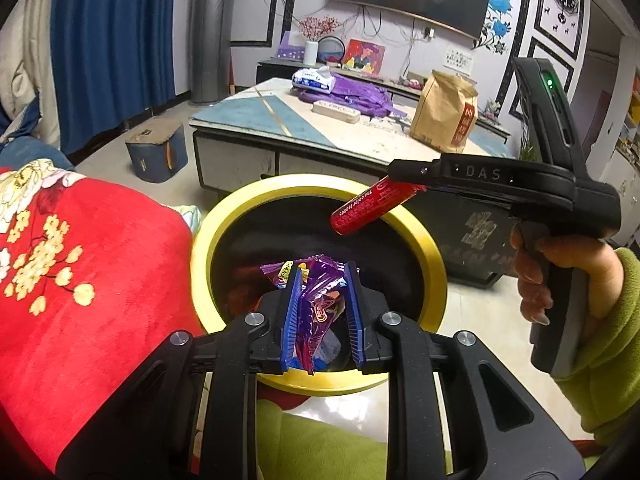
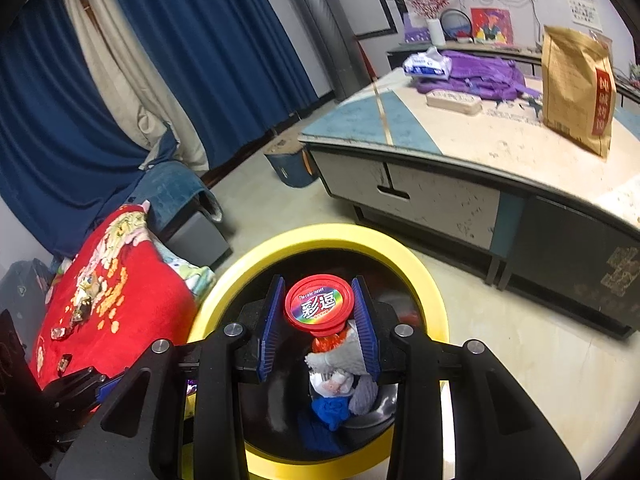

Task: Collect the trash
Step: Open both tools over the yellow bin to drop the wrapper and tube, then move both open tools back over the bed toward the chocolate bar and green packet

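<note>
At the bottom centre of the left wrist view, the left gripper (image 1: 322, 312) is seen closed on a crumpled purple snack wrapper (image 1: 320, 300), which is pinched between the blue-lined fingers (image 1: 290, 320) and held directly over the mouth of the yellow-rimmed bin (image 1: 208, 248). In the right wrist view the right gripper (image 2: 320, 312) is likewise shown clamped on a red tube (image 2: 319, 306), whose round rainbow-labelled cap is turned toward the lens at lower centre; it too is held above the bin (image 2: 424, 280), in which crumpled white, grey and blue pieces of rubbish (image 2: 340, 384) can be made out at the bottom. From the left wrist view the same tube (image 1: 372, 206) is seen at centre right, tilted downward over the far rim, with the right gripper (image 1: 404, 184) held by a hand (image 1: 560, 276) in a green sleeve at the right edge. A red blanket with a flower pattern (image 1: 100, 272) is spread at the left of both frames, just beside the bin, and several small wrappers (image 2: 78, 316) are scattered on it. Further back, in the upper centre and right, a low table (image 2: 460, 152) is seen, on which a brown paper bag (image 2: 576, 88), a purple bag (image 2: 476, 76), a white tissue pack (image 2: 426, 64) and a pale flat box (image 2: 454, 102) are placed. Blue curtains (image 2: 180, 60) are hung across the upper left.
</note>
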The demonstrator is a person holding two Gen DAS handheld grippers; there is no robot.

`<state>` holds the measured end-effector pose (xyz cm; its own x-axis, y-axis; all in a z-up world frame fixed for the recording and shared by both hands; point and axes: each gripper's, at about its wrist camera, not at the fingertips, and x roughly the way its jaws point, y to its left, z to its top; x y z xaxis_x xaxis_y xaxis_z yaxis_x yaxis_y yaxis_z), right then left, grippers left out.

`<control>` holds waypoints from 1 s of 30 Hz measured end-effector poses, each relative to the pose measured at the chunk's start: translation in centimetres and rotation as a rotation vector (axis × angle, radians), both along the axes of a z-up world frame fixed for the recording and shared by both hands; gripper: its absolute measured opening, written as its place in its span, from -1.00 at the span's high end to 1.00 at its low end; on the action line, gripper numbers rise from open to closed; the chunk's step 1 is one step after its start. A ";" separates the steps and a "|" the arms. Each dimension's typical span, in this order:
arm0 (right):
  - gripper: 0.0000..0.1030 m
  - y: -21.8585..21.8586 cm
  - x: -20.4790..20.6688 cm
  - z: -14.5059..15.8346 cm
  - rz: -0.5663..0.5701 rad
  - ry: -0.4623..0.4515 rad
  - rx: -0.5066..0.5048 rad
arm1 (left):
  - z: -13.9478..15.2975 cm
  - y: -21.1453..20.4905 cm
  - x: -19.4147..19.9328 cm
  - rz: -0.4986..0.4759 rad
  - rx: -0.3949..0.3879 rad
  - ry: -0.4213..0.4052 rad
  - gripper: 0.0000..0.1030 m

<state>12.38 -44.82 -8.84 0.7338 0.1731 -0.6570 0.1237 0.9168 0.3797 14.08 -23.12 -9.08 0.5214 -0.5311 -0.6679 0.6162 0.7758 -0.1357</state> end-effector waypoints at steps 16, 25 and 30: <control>-0.21 -0.5 0.3 -1.1 -0.001 0.026 0.070 | -0.9 -0.1 1.2 0.043 0.027 0.006 -0.14; -0.37 -0.6 -0.1 -0.1 -0.027 -0.009 0.034 | 0.1 1.8 1.7 0.125 -0.008 0.001 -0.79; -0.46 -0.1 -0.4 0.9 -0.034 -0.044 0.005 | 1.3 2.9 1.7 0.170 -0.039 -0.013 -0.79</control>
<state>12.01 -44.93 -7.90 0.7673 0.1509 -0.6233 0.1381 0.9102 0.3904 15.77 -20.25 -7.82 0.6144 -0.4598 -0.6411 0.4781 0.8634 -0.1611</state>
